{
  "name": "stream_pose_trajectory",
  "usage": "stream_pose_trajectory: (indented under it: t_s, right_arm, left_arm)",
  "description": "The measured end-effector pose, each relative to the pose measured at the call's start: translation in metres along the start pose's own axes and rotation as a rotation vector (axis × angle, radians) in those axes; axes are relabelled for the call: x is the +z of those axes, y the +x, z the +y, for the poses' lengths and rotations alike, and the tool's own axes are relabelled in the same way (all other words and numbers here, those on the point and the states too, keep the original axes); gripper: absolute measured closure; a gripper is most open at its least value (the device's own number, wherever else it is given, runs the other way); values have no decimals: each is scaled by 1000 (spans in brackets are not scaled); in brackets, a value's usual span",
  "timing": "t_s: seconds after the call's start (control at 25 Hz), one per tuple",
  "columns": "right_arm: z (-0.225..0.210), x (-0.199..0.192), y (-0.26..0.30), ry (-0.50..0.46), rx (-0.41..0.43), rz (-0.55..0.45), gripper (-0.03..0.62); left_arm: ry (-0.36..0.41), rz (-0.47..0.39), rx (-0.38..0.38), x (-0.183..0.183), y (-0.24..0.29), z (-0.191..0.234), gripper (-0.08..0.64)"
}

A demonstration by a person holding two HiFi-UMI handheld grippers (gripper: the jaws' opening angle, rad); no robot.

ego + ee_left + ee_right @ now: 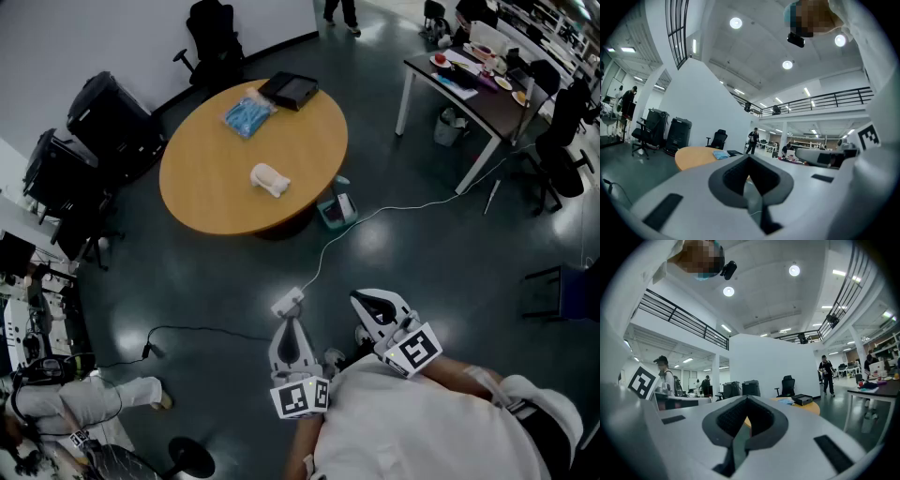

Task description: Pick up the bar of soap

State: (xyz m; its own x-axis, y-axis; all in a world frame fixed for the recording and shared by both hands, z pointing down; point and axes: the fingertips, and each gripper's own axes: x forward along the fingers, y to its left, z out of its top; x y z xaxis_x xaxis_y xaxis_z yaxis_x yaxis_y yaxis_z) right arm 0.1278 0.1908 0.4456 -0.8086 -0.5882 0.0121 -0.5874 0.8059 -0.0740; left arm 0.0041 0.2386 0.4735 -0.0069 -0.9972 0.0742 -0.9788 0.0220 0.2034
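The bar of soap, a pale off-white lump, lies near the middle of the round wooden table, far ahead of me. Both grippers are held low, close to my body and well short of the table. My left gripper points toward the table with its jaws together and nothing in them. My right gripper is beside it, also shut and empty. In the left gripper view the left gripper shows the table in the distance. The right gripper hides the soap in its own view.
A blue packet and a black box lie at the table's far side. A teal bin stands at its foot, and a white cable runs across the dark floor. Black chairs and cases stand left, a desk right.
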Motion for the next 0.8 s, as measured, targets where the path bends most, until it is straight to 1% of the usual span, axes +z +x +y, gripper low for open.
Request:
stream_pose_trajectory:
  t_s: [0.4,0.6,0.8]
  right_arm:
    - [-2,-8,-3,-6,8,10,580]
    - [-11,-8,-3,43,11,9,580]
    - [-26,-10,-1,46,25,14,578]
  left_arm:
    - [-6,-1,5,-6,1,-3,557]
    - [-2,4,7,-9,6,-5,557]
    - [-15,8,25,-11,19,-10,557]
